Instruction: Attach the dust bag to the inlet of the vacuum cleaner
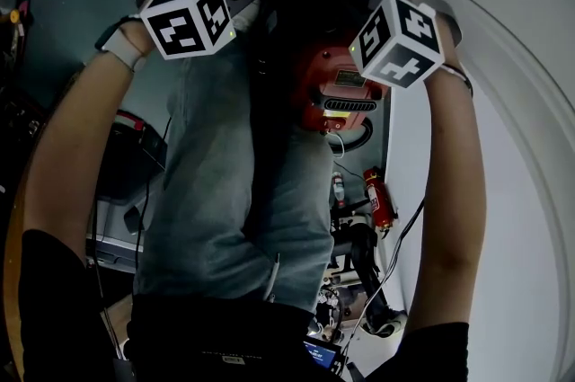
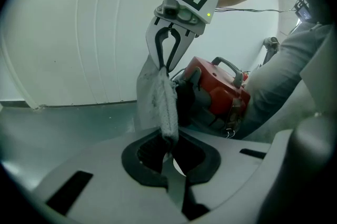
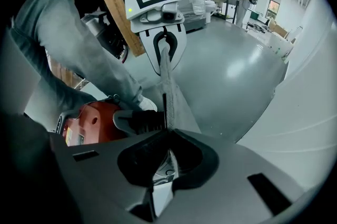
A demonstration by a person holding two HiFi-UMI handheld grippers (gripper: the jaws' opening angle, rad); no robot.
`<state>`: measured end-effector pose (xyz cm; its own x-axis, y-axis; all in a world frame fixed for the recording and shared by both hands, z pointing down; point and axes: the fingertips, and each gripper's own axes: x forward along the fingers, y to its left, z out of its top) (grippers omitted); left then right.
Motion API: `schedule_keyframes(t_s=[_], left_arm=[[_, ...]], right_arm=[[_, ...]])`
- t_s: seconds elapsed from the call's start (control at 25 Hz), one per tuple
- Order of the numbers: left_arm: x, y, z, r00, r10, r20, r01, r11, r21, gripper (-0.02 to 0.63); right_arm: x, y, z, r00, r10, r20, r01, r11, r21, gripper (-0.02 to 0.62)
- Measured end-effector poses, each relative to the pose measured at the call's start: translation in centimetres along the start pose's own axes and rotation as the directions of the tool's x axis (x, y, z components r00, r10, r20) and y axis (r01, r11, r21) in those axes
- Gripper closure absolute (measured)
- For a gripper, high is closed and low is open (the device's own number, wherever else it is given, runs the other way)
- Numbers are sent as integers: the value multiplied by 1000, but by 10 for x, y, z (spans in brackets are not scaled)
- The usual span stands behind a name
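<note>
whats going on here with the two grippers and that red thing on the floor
A person holds a gripper in each hand, and both are shut on a grey dust bag. The left gripper pinches one end and the right gripper the other, so the bag is held between them. It is right beside the red vacuum cleaner on the floor. Whether the bag is on the inlet yet can't be told from these views.
</note>
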<state>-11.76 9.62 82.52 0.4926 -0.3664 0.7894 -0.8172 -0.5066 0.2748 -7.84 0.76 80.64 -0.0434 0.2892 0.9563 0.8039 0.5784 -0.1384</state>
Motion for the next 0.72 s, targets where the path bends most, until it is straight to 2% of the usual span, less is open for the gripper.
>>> schedule_keyframes(t_s=[0.24, 0.72], left_arm=[[6, -7, 2, 1000, -15, -6, 15, 1000, 0, 584], [2, 10, 5, 1000, 15, -19, -15, 1000, 2, 584]], right_arm=[[1, 4, -5, 1000, 11, -12, -11, 1000, 23, 548], [1, 14, -6, 999, 40, -3, -39, 992, 116, 548]])
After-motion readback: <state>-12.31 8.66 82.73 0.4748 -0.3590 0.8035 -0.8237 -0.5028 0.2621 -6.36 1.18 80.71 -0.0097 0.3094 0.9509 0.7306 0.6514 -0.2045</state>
